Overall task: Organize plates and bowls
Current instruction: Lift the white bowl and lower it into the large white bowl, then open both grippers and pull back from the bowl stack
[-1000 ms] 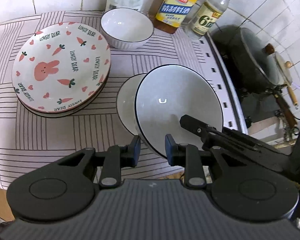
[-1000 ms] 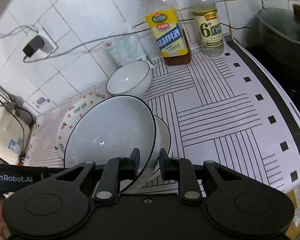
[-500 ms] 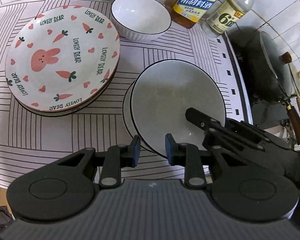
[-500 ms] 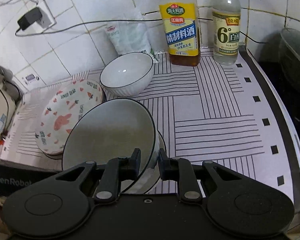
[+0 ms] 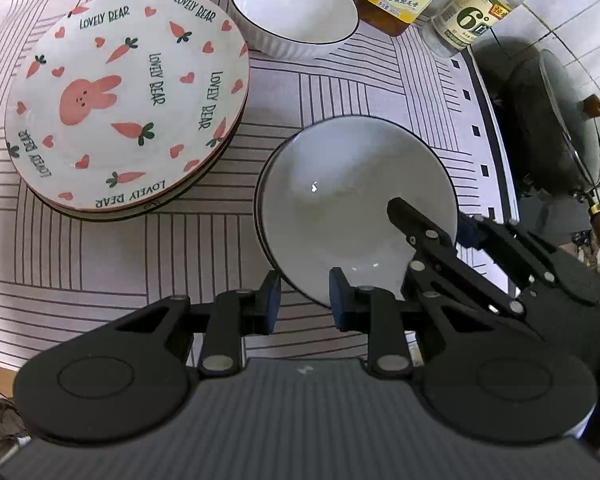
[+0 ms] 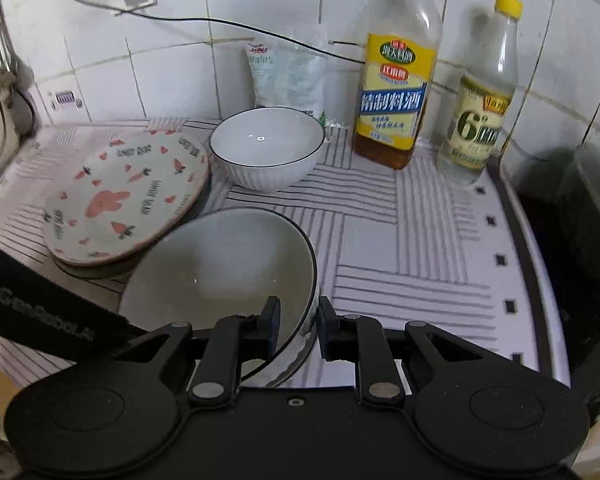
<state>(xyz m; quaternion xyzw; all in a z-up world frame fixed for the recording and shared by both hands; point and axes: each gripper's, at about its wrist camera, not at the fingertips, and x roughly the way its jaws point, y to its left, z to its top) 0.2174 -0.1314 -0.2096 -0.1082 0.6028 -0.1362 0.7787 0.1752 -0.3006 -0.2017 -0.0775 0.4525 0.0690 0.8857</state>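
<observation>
A white bowl with a dark rim [image 5: 352, 200] [image 6: 220, 268] sits nested in a second bowl whose rim [image 5: 258, 200] shows just under it on the striped mat. My right gripper [image 6: 298, 320] [image 5: 428, 224] is shut on the top bowl's rim, one finger inside and one outside. My left gripper [image 5: 304, 300] is open and empty at the near edge of the bowls. A stack of rabbit-and-carrot plates [image 5: 124, 100] [image 6: 128, 196] stands to the left. A third white bowl [image 5: 294, 8] [image 6: 266, 148] stands at the back.
Two bottles [image 6: 396, 80] [image 6: 480, 92] and a plastic bag [image 6: 288, 76] stand against the tiled wall. A dark lidded pot [image 5: 556, 128] sits on the stove to the right. The counter's front edge is just under my grippers.
The right gripper has lowered the tilted bowl down into the bowl beneath it, so it now sits nested. The left gripper has stayed open beside them.
</observation>
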